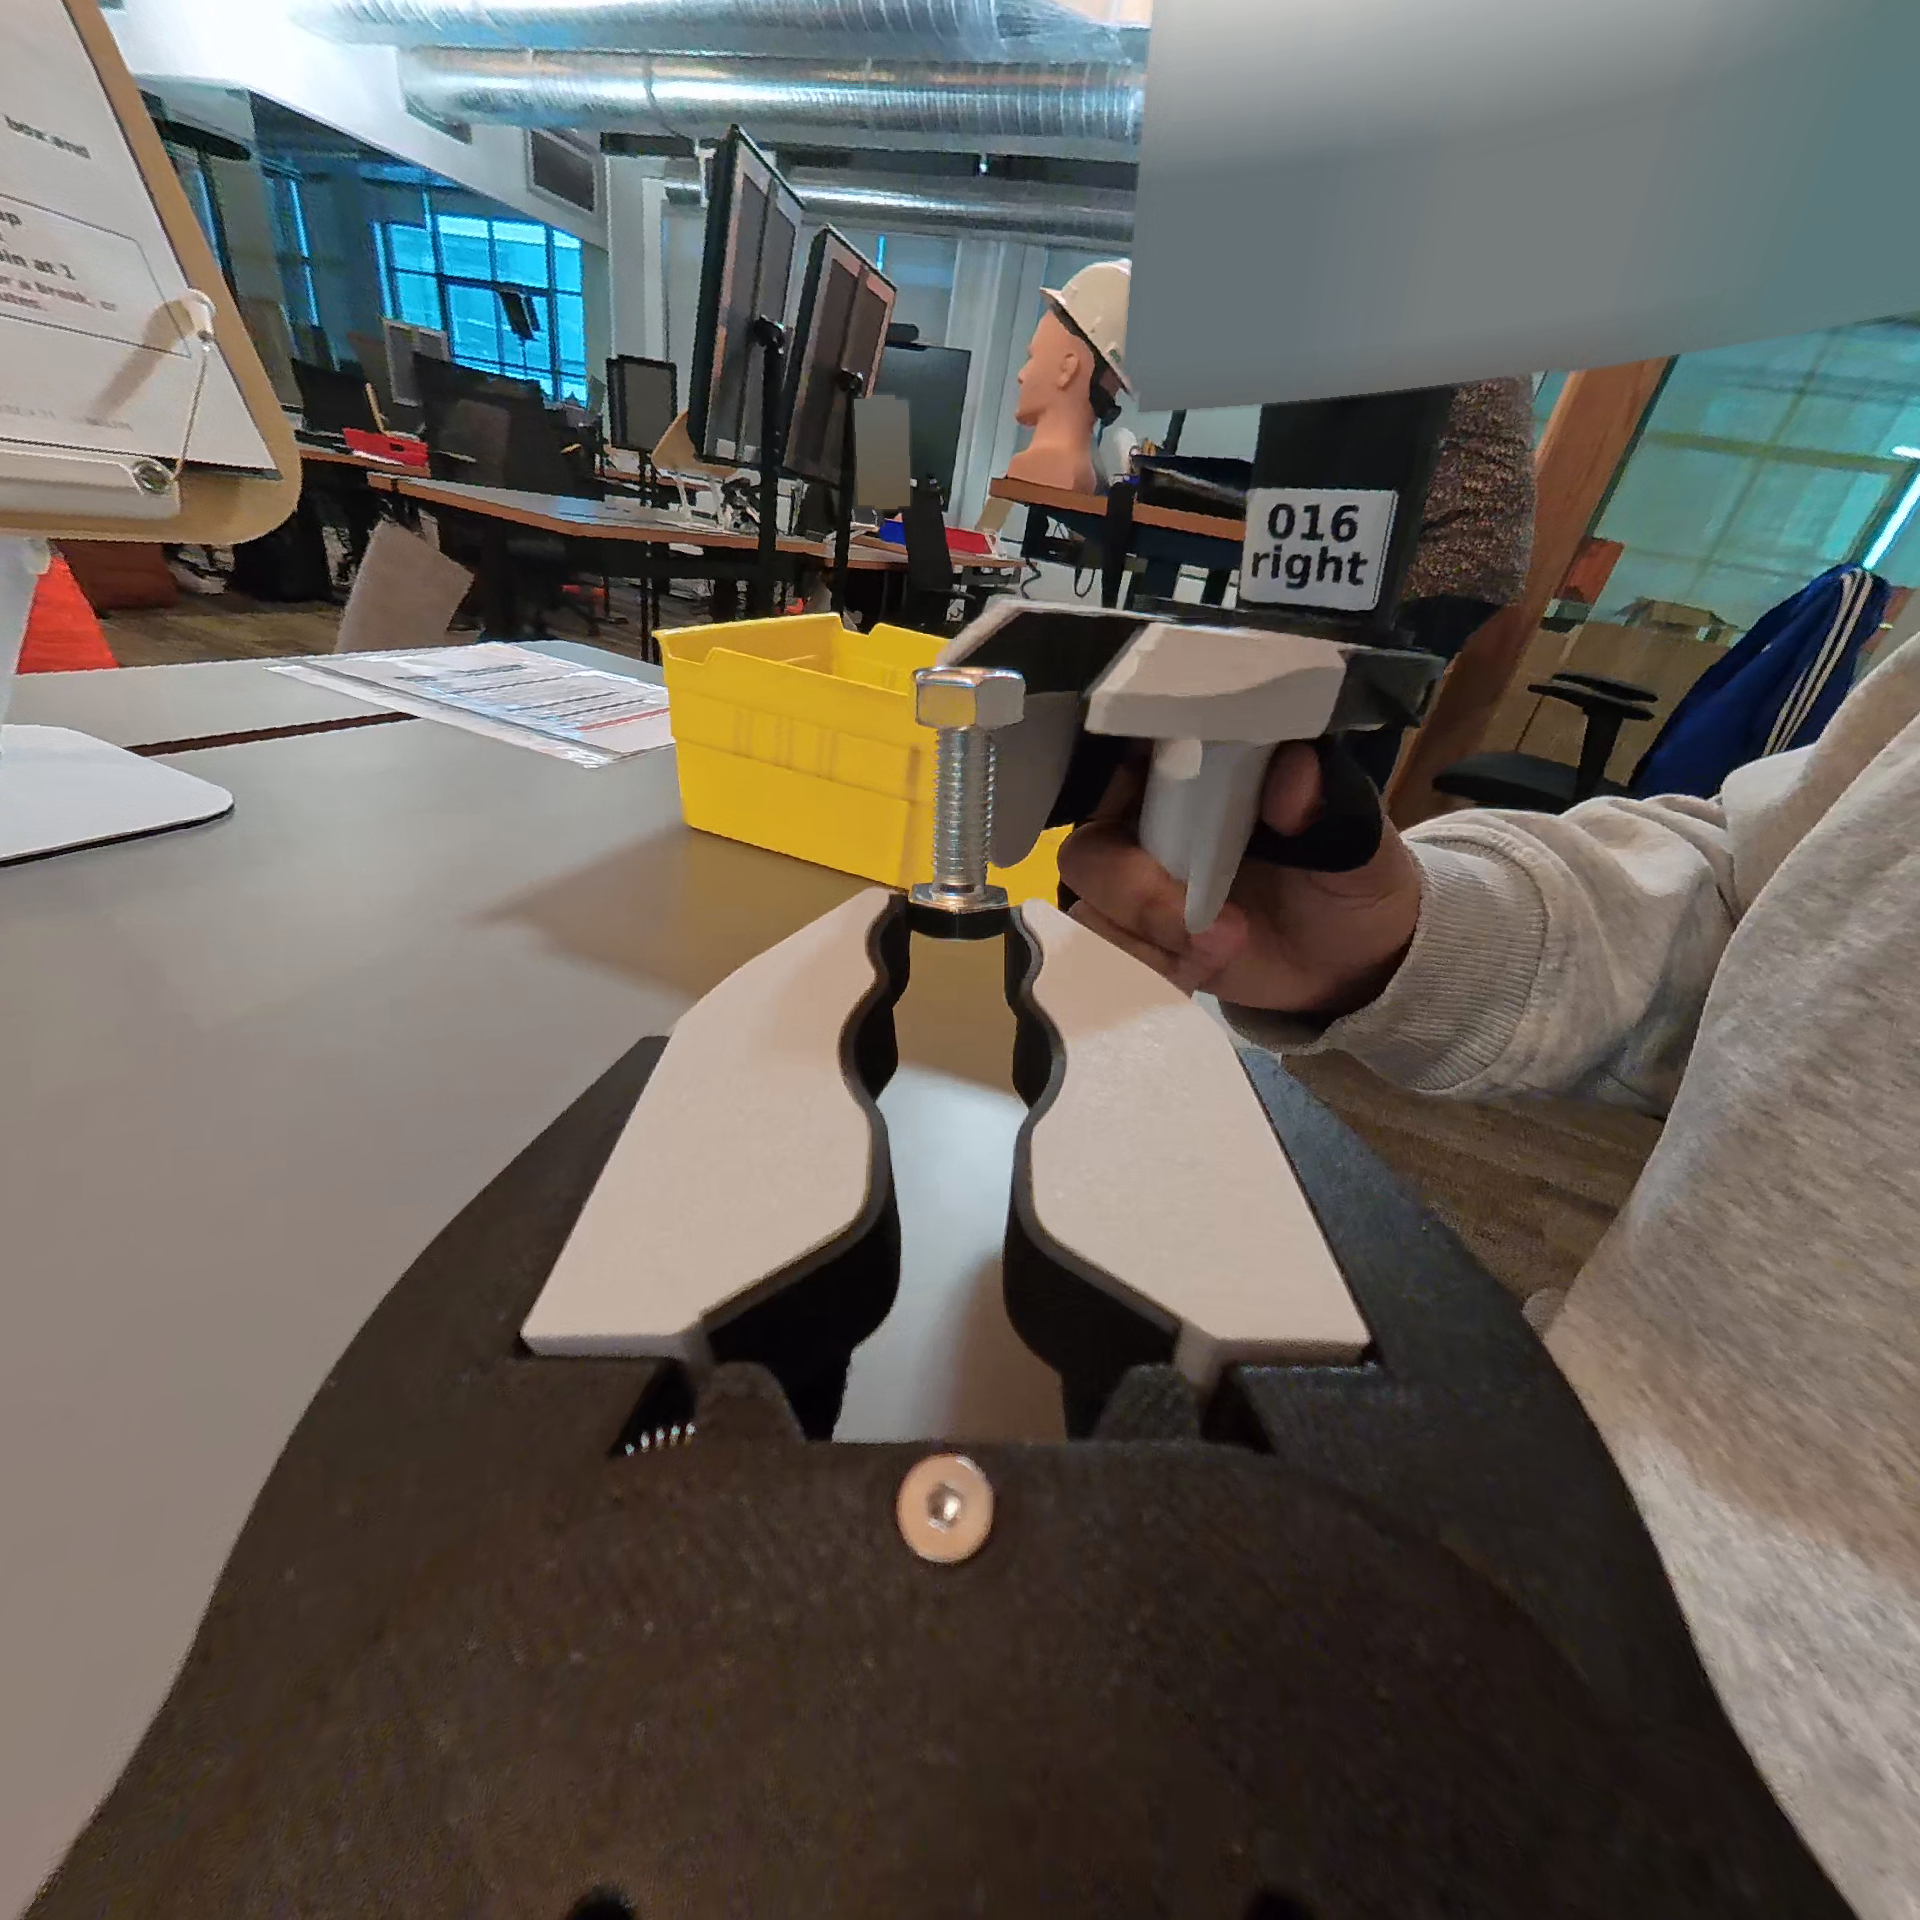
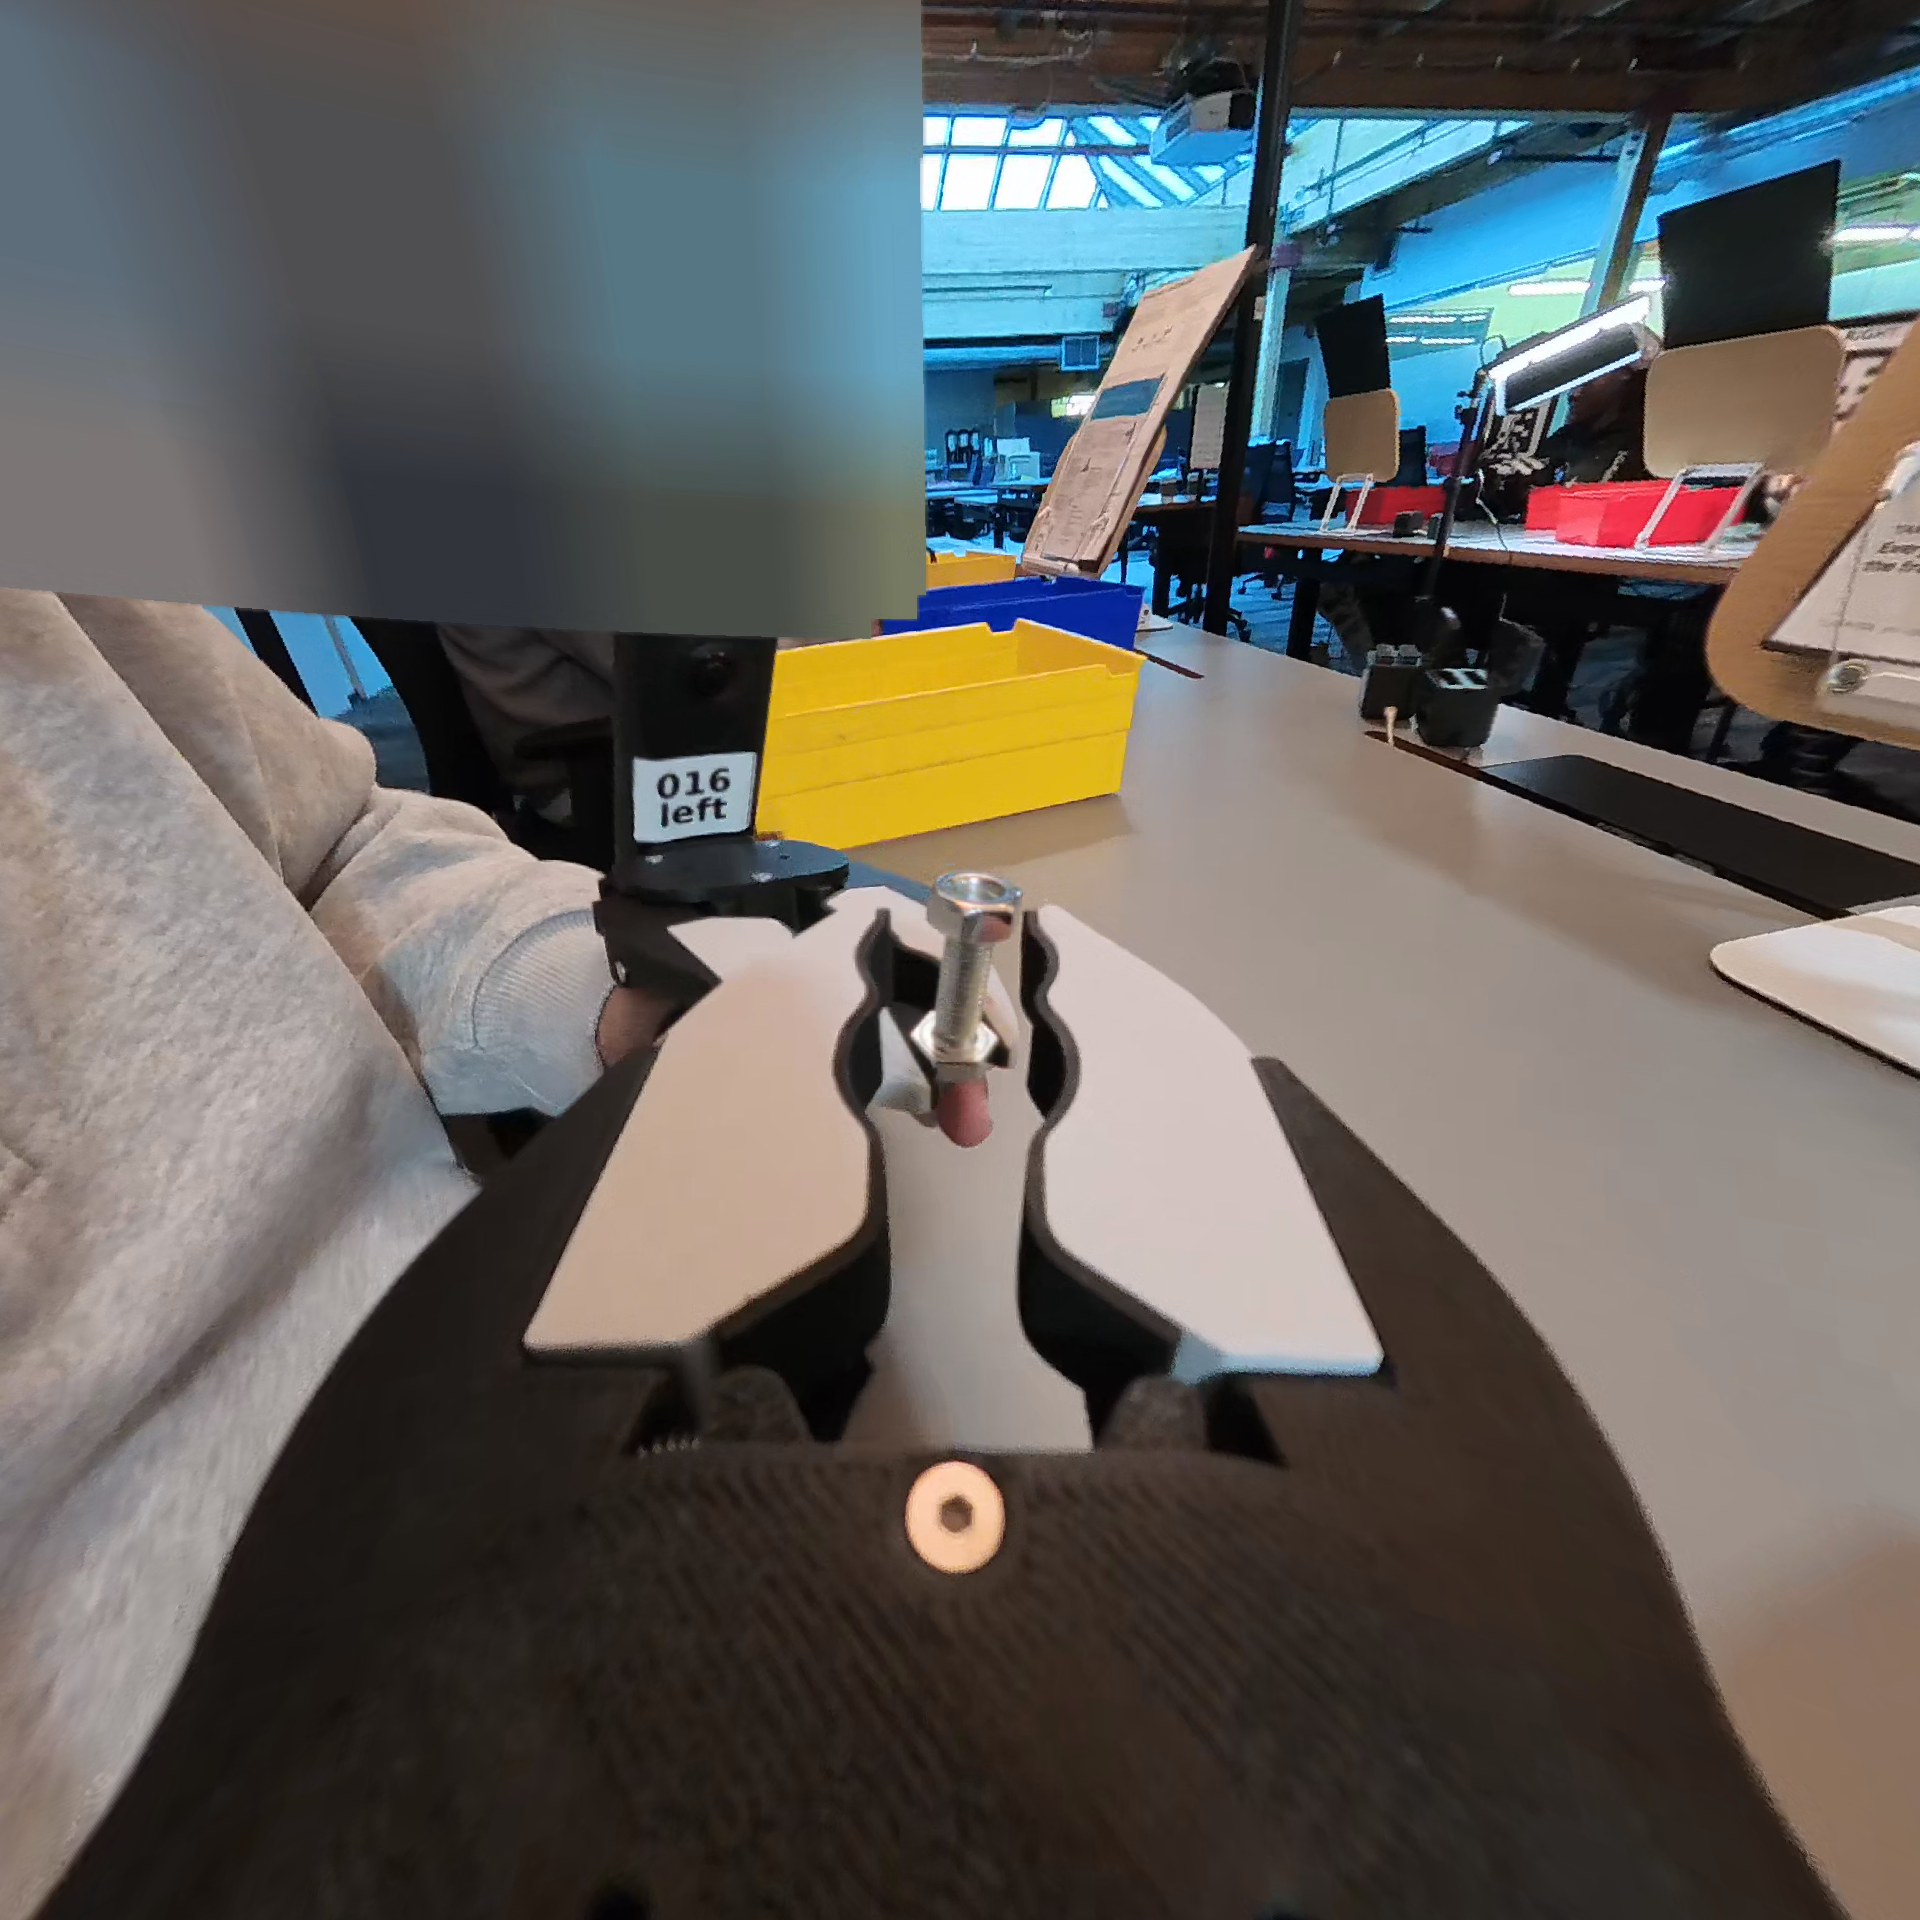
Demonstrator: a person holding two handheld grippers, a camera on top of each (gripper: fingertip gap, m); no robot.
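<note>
A silver hex bolt stands upright with a silver nut threaded on its lower end. My left gripper is shut on the nut at its fingertips and holds the bolt above the grey table. My right gripper comes in from the right, and its tips close round the bolt head. The bolt's shank and the nut show between the right gripper's fingers. A hand in a grey sleeve holds the right gripper.
A yellow bin stands on the table just behind the bolt, and a blue bin stands behind it. A paper stand with a white base is at the far left. A laminated sheet lies nearby. My two grippers' fingertips are within a few centimetres of each other.
</note>
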